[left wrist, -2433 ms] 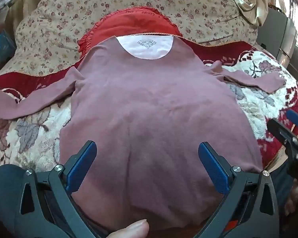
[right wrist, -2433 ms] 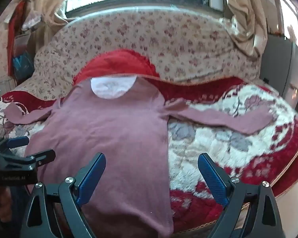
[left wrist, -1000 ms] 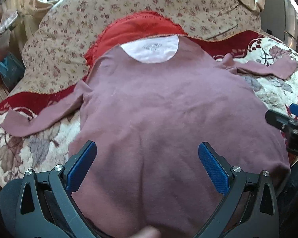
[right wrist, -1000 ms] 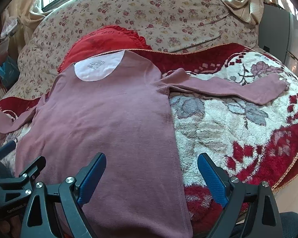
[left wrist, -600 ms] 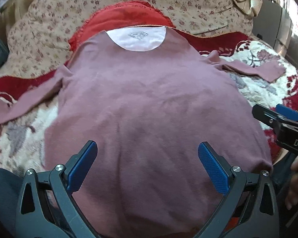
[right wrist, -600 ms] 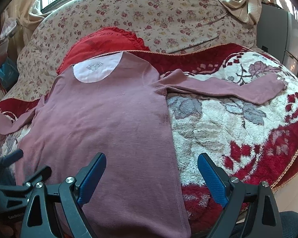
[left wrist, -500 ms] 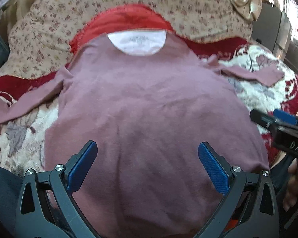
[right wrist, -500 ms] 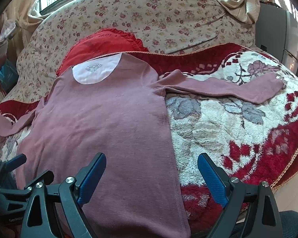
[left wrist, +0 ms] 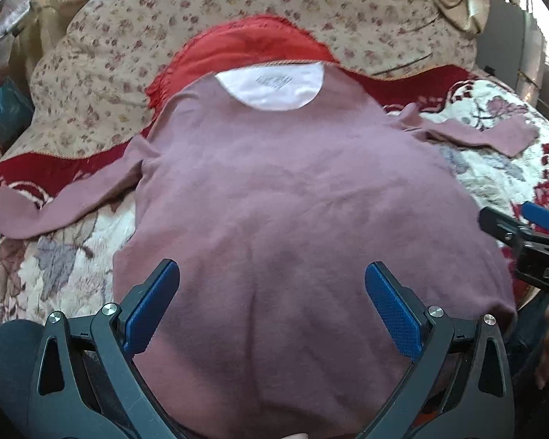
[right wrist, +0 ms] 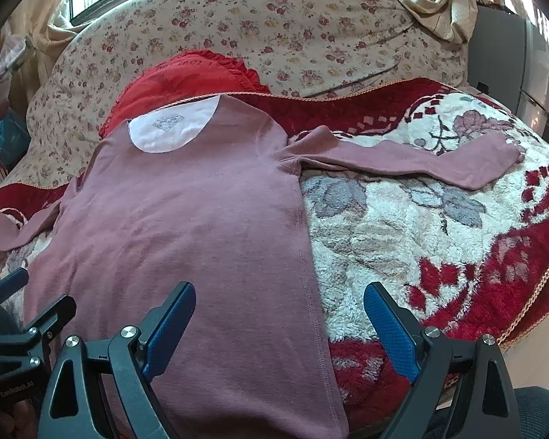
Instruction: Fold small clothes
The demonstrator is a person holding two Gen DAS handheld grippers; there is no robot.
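You have the mauve shirt [left wrist: 292, 201] spread flat, front down, on the red-and-cream blanket [right wrist: 402, 226], collar toward the red cushion [right wrist: 186, 77] and both sleeves stretched out to the sides. No fold is made yet, so you are at the very start. Your left gripper [left wrist: 272, 301] hovers spread wide over the hem, pinching nothing; your right gripper [right wrist: 278, 323] is likewise spread over the shirt's right edge. Next, you likely need to reach the right sleeve [right wrist: 413, 162], pinch its cuff, and bring it across the body.

Bare blanket [right wrist: 402, 241] right of shirt [right wrist: 201, 219]; red cushion [right wrist: 186, 77] crowds collar.
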